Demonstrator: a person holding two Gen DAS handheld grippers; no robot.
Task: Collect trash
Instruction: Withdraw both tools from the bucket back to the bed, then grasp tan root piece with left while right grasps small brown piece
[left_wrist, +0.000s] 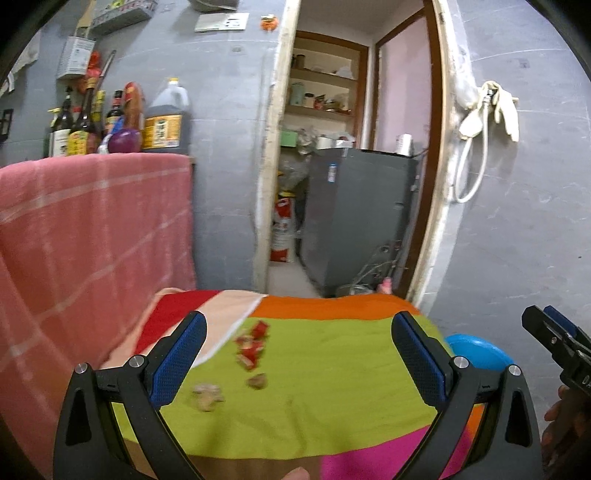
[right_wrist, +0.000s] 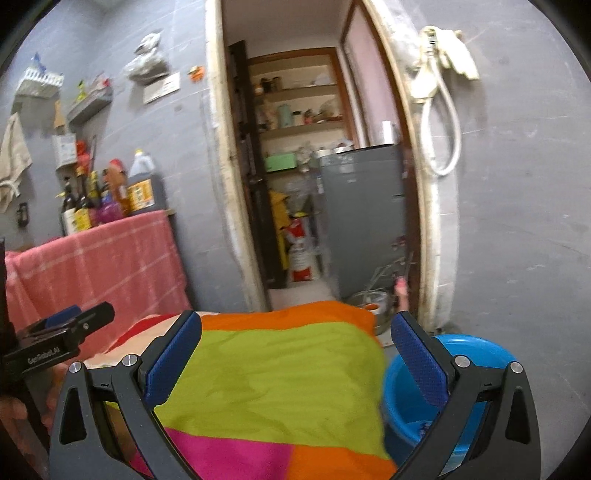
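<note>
Red wrapper scraps (left_wrist: 252, 344) and two brown crumpled bits (left_wrist: 207, 395) (left_wrist: 257, 381) lie on the green patch of a many-coloured cloth (left_wrist: 332, 369) over a table. My left gripper (left_wrist: 299, 354) is open and empty, above and just short of the scraps. My right gripper (right_wrist: 295, 354) is open and empty over the cloth's (right_wrist: 277, 380) right part, its right finger above a blue bucket (right_wrist: 469, 354). The bucket's rim also shows in the left wrist view (left_wrist: 476, 350). Each gripper appears at the edge of the other's view.
A pink towel (left_wrist: 85, 236) hangs over a counter at left with bottles (left_wrist: 85, 125) and a large jug (left_wrist: 168, 118) on top. An open doorway (left_wrist: 351, 166) behind the table shows a grey cabinet (left_wrist: 358, 214) and shelves. Grey wall at right.
</note>
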